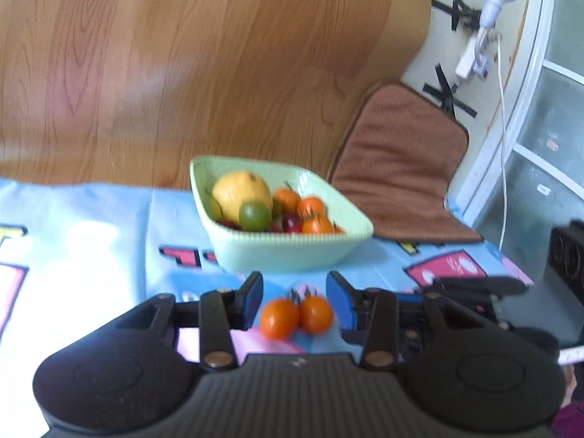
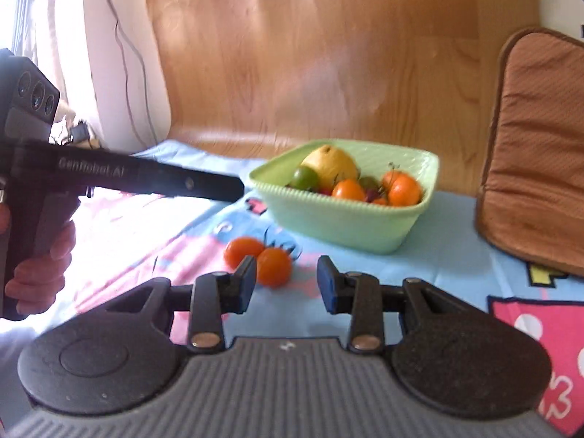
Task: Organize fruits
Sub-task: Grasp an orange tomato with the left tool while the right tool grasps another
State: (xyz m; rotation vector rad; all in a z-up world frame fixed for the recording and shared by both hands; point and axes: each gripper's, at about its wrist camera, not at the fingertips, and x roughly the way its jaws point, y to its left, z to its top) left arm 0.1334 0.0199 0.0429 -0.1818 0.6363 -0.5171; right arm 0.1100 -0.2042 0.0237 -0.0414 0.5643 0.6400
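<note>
- Mostly done, by the look of it: green bowl (image 1: 292, 252) on the cloth-covered worktop (image 1: 109, 219) already holding a large yellow fruit (image 1: 241, 193), a green round one (image 1: 254, 215), several orange tomatoes and some dark red pieces, possibly cherries — too blurred to be sure.
- Left to do: two orange tomatoes (image 1: 295, 315) lying loose on the cloth, touching each other, just in front of the bowl and not yet inside it.
- Left gripper (image 1: 294, 292): jaws spread apart, pinching nothing; the pair of tomatoes sitting in the gap between the blue pads (image 1: 255, 292), with clear daylight on both sides, so no contact yet.
- Right gripper (image 2: 286, 283): jaws likewise parted and empty; in its own view the same two tomatoes (image 2: 261, 259) lying beyond and to the left of the gap, one partly hidden behind the left pad, none between the pads.
- Seen in the right wrist view: the left tool reaching in from the left, held by a hand (image 2: 40, 266), its tip ending near the bowl's (image 2: 343, 226) left rim.
- Brown cushion (image 2: 536, 153) standing beside the bowl, apart from it, playing no role in the sorting.
- Likely step in hand: lining up the left jaws on the loose pair, closing still to come.
</note>
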